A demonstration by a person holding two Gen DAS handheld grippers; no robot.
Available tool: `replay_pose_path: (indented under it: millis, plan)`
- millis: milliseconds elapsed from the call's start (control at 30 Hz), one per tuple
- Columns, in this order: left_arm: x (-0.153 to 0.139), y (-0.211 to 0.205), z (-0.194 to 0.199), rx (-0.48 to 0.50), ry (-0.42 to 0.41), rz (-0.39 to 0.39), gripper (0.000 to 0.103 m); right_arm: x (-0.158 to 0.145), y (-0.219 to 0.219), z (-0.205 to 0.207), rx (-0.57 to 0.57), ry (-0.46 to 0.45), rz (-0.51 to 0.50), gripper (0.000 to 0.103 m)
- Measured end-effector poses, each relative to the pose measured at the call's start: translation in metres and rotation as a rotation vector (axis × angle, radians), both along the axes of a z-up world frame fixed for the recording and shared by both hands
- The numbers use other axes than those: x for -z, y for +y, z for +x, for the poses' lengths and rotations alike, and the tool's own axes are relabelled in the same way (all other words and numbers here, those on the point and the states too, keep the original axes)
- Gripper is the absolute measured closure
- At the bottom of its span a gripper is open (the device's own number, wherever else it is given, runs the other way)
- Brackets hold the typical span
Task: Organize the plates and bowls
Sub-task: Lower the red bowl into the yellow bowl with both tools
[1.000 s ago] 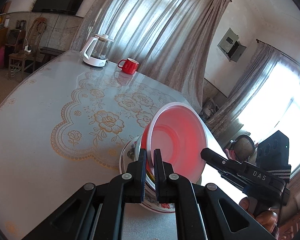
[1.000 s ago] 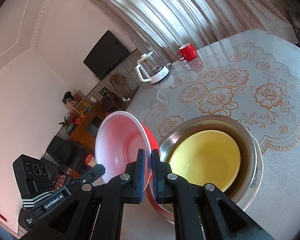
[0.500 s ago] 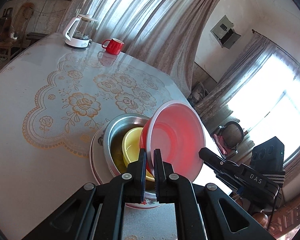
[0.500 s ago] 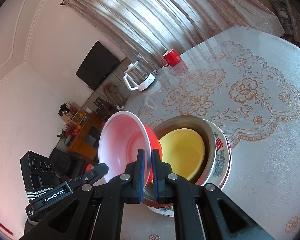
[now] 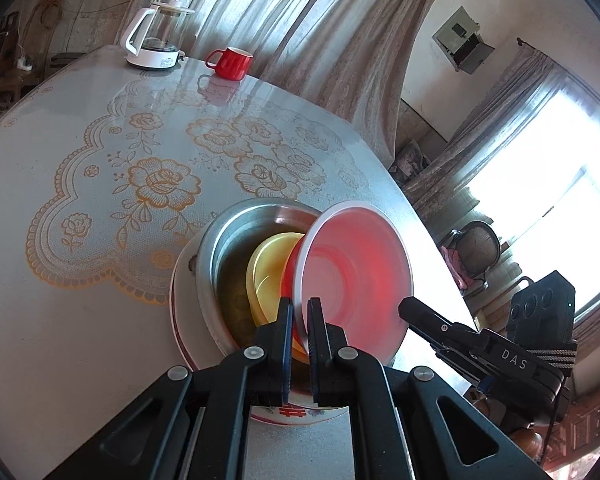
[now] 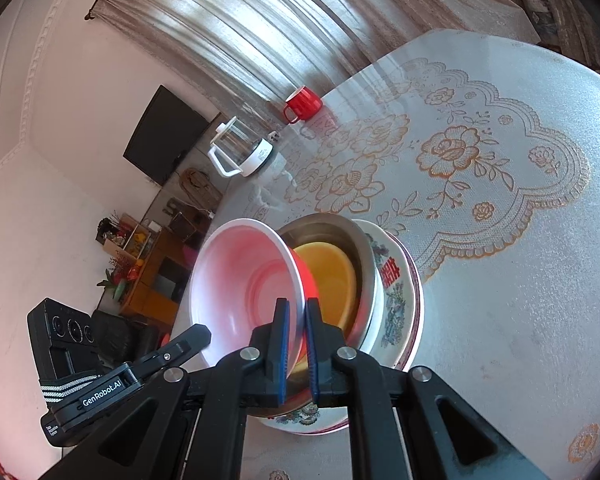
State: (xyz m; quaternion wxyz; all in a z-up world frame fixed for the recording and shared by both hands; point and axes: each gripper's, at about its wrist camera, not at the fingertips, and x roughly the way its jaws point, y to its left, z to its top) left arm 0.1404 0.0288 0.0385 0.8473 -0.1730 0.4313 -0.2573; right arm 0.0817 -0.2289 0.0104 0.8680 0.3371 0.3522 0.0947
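Note:
A red bowl with a white inside hangs tilted above a stack on the table. My left gripper is shut on its rim from one side, and my right gripper is shut on its rim from the other. Below it a yellow bowl sits inside a steel bowl, which rests on a patterned plate. The red bowl's lower edge hangs over the yellow bowl.
A red mug and a glass kettle stand at the table's far side. A lace-pattern cloth covers the table. The table edge runs close to the stack.
The red bowl, held by both grippers, has come down closer to the stack, and its edge now overlaps the yellow bowl.

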Motion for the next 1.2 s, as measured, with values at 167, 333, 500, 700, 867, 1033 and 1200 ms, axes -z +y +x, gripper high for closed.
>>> replay_pose_path:
  millis: [167, 333, 500, 700, 867, 1033, 1200]
  plan:
    - [0.002, -0.001, 0.002, -0.001, 0.020, 0.003, 0.096, 0.005, -0.001, 0.002, 0.000, 0.020, 0.002, 0.091]
    - [0.003, -0.001, -0.004, 0.014, 0.021, -0.001, 0.096, 0.006, -0.002, 0.000, 0.007, 0.021, 0.011, 0.088]
    - [0.007, 0.002, -0.004, 0.002, 0.038, -0.001, 0.096, 0.004, -0.002, -0.001, 0.012, 0.005, -0.001, 0.084]
    - [0.008, 0.005, -0.005, -0.002, 0.037, -0.003, 0.096, 0.000, 0.003, -0.004, 0.009, -0.016, -0.028, 0.084]
    - [0.013, 0.002, -0.004, 0.014, 0.049, 0.006, 0.096, -0.003, 0.000, -0.001, 0.028, -0.019, -0.044, 0.078]
    - [0.015, 0.004, -0.003, 0.008, 0.051, 0.013, 0.095, -0.004, 0.003, 0.005, 0.039, -0.014, -0.088, 0.076]
    - [0.015, 0.006, -0.002, 0.003, 0.053, 0.018, 0.095, -0.008, 0.012, 0.010, 0.030, -0.023, -0.166, 0.094]
